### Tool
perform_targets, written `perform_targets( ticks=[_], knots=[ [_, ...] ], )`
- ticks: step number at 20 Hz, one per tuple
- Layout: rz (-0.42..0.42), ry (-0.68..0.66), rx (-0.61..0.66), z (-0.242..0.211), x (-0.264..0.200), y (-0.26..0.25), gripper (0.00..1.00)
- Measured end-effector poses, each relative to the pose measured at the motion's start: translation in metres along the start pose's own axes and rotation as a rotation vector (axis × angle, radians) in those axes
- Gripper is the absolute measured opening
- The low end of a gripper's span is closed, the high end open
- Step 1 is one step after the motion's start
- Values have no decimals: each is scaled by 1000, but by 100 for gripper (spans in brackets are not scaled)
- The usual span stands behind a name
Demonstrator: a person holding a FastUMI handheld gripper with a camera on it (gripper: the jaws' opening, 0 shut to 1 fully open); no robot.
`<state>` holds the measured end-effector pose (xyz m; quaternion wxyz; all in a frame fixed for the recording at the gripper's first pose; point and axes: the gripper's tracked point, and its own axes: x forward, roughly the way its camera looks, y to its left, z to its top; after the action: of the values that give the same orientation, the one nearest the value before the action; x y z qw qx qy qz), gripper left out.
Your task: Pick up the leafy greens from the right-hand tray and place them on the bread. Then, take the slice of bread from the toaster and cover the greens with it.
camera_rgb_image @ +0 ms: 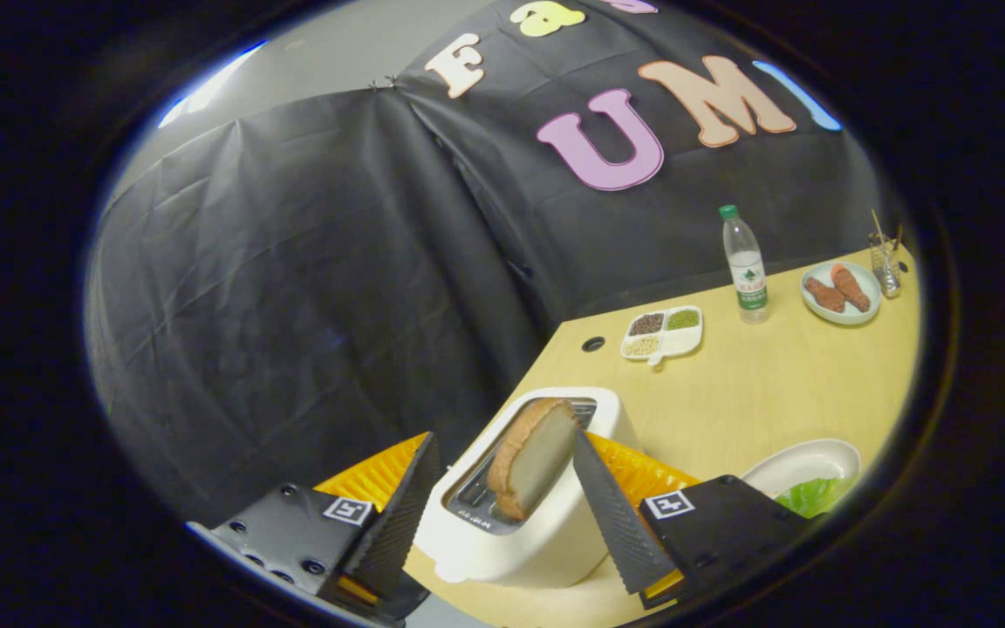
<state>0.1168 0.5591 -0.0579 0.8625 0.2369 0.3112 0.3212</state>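
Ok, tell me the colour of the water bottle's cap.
Green, in the gripper view: the water bottle stands beyond the toaster.

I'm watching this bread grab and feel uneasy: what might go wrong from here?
1. The bread slice leans in the toaster slot, and the open gripper straddles the whole toaster; closing now might pinch the toaster body, not the bread.
2. A tilted slice gripped at one edge may slip or tear.
3. The greens look as if they lie in the white tray, so covering may be premature.
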Motion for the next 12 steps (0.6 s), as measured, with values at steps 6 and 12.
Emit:
perform_targets(
  ticks=[6, 12],
  knots=[
    [-73, 13, -26, -6, 20, -7, 93],
    [-83, 61, -2, -22, 29, -8, 61]
  ],
)
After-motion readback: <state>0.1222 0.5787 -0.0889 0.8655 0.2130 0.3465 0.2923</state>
